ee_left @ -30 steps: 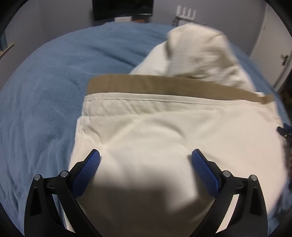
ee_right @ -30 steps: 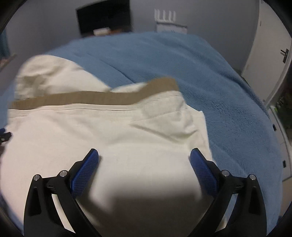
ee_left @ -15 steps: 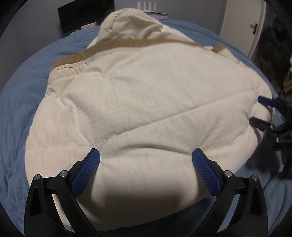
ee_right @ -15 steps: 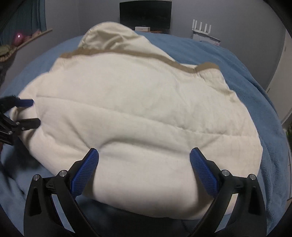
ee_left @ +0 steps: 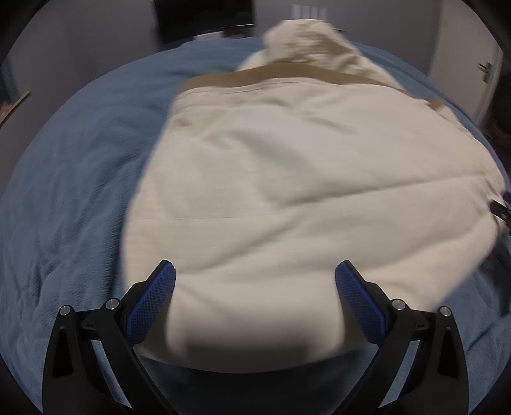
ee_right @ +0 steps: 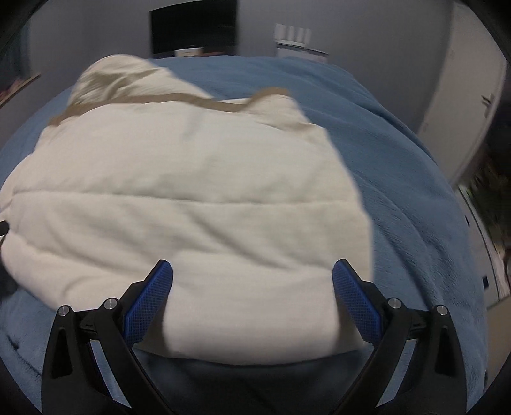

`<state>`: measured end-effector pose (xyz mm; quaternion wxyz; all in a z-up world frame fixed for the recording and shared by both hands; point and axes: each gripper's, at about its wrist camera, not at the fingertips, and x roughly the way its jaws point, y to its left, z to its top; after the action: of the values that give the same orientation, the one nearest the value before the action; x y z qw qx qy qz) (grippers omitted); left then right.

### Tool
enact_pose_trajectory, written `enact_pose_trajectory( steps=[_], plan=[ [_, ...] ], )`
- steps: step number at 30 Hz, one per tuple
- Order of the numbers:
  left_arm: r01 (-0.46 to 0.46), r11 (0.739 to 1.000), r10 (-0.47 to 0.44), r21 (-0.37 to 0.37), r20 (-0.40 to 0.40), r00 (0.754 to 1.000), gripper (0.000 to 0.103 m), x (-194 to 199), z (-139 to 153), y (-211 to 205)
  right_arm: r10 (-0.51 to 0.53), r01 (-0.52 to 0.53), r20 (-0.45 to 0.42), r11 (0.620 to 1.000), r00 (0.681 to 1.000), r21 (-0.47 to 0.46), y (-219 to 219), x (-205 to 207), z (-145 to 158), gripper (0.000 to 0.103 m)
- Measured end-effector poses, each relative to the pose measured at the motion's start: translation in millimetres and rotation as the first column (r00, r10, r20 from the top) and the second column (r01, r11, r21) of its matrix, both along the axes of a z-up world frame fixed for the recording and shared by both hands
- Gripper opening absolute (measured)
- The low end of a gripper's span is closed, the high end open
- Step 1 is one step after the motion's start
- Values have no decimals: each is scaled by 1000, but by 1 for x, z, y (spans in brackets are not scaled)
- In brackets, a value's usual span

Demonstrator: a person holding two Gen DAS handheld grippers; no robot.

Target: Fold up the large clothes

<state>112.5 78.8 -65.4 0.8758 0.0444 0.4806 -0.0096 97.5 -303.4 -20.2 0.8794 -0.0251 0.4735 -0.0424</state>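
A large cream padded garment [ee_left: 303,191] with a tan band [ee_left: 287,76] lies folded on a blue bed; it also shows in the right wrist view [ee_right: 191,198]. Its hood [ee_left: 306,41] bunches at the far end. My left gripper [ee_left: 255,293] is open and empty over the garment's near left edge. My right gripper [ee_right: 252,293] is open and empty over the near right edge. The right gripper's tip [ee_left: 501,210] shows at the right rim of the left wrist view. Both views are blurred.
The blue blanket [ee_left: 80,191] covers the bed around the garment and also shows in the right wrist view [ee_right: 415,207]. A dark screen [ee_right: 194,25] stands by the far wall. A white door [ee_right: 469,95] is at the right.
Both grippers stay open. The views have swung: the left camera now shows more blanket at left, the right camera more blanket at right. The garment lies where it was.
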Motion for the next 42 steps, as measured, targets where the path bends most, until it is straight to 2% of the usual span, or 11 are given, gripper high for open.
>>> enact_pose_trajectory(
  steps=[5, 9, 12, 15, 18, 21, 23, 28, 35, 39, 42],
  plan=[
    [-7, 1000, 7, -29, -31, 999, 98, 5, -10, 11, -39, 42, -33, 996, 999, 81, -14, 3, -16, 96],
    [-5, 999, 4, -37, -33, 999, 98, 8, -6, 14, -37, 41, -40, 995, 999, 86, -14, 4, -12, 96],
    [12, 1000, -12, -28, -9, 1000, 97, 9, 6, 17, -25, 26, -14, 992, 1000, 126, -20, 5, 2, 96],
    [19, 1000, -19, 3, 66, 998, 97, 14, 26, 29, -20, 12, 54, 990, 998, 141, -27, 9, 21, 96],
    [-4, 998, 10, -55, 100, 995, 97, 28, 38, 52, -12, 4, 79, 994, 997, 107, -35, 22, 32, 96],
    [4, 991, 8, -131, 91, 996, 97, 42, 42, 74, -2, -2, 66, 998, 998, 61, -49, 46, 33, 96],
    [19, 989, -6, -149, 87, 996, 94, 59, 38, 81, -1, -1, 53, 999, 999, 49, -59, 63, 29, 96],
    [59, 979, -55, -196, 24, 998, 74, 92, 13, 92, 15, -16, 11, 997, 1000, 72, -76, 95, 7, 94],
    [63, 941, -56, -333, 29, 998, 70, 125, -7, 113, 26, -23, -11, 979, 1000, 202, -92, 121, -12, 80],
    [107, 900, -93, -422, 53, 994, 54, 120, -12, 123, 43, -35, -21, 953, 999, 299, -107, 126, -17, 74],
    [132, 866, -129, -482, 38, 991, 51, 113, -17, 135, 60, -47, -26, 935, 998, 351, -116, 127, -20, 71]
  ],
)
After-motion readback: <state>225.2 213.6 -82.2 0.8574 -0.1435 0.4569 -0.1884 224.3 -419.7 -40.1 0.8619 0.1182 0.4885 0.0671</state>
